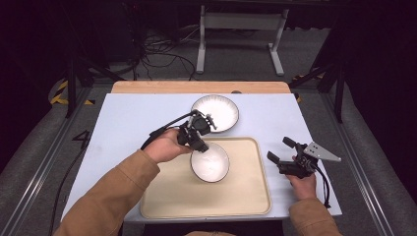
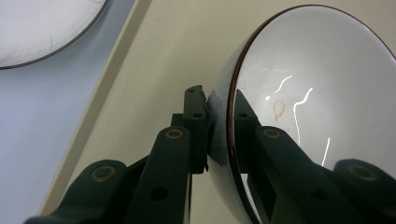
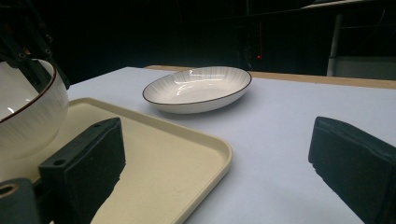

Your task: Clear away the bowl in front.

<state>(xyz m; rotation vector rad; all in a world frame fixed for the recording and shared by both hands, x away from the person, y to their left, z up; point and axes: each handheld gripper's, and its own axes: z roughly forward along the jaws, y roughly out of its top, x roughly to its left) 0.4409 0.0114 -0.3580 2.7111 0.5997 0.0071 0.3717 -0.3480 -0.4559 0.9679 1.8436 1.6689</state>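
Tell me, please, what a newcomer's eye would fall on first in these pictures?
Most striking is the white bowl, pinched at its rim by the left gripper over the middle of the cream tray. Next comes the shallow white dish on the pale blue table, just beyond the tray. At the tray's right edge, the right gripper waits with jaws open and empty.
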